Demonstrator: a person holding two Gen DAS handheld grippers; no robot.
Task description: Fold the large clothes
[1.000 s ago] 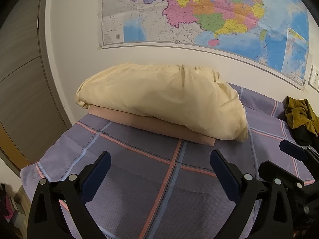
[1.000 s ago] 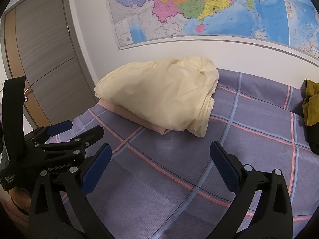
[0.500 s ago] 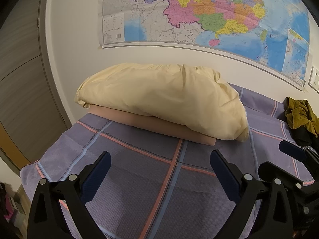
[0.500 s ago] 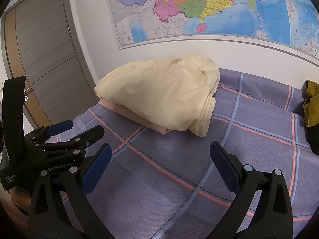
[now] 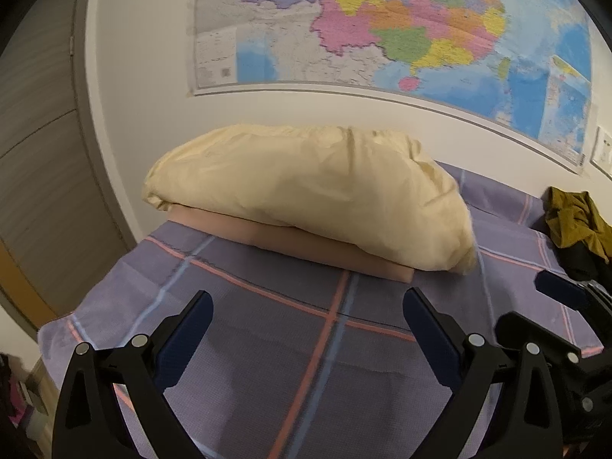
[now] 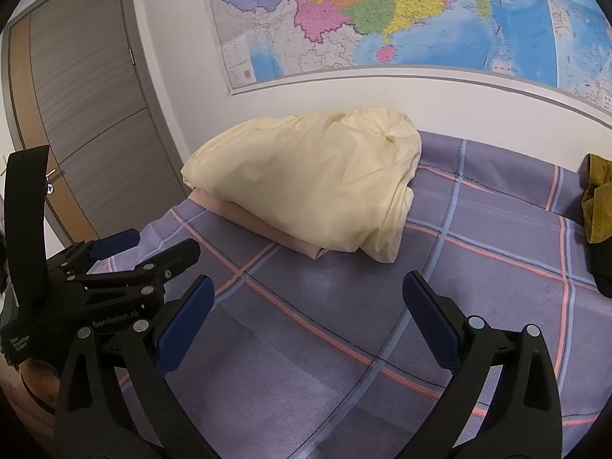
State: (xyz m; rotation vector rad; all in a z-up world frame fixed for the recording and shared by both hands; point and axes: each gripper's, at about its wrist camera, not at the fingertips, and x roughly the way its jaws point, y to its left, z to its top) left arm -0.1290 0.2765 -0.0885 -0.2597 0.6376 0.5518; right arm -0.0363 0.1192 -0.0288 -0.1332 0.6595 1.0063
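A bulky pale yellow cloth (image 5: 306, 195) lies bunched on top of a folded pink cloth (image 5: 306, 243) at the far side of the bed; both also show in the right wrist view, the yellow one (image 6: 306, 179) over the pink one (image 6: 264, 225). My left gripper (image 5: 306, 325) is open and empty, held above the purple plaid bedsheet (image 5: 267, 363) short of the pile. My right gripper (image 6: 306, 317) is open and empty over the sheet (image 6: 344, 325). The left gripper also shows in the right wrist view (image 6: 149, 248), at the left.
A crumpled olive and dark garment (image 5: 577, 225) lies at the bed's right side, also in the right wrist view (image 6: 598, 202). A wall map (image 5: 382, 26) hangs behind the bed. A grey door (image 6: 95, 107) stands to the left. The bed's left edge (image 5: 57, 329) drops off.
Both views have shifted slightly: the cloth pile sits a little lower and nearer in the frames. Both grippers stay open and empty.
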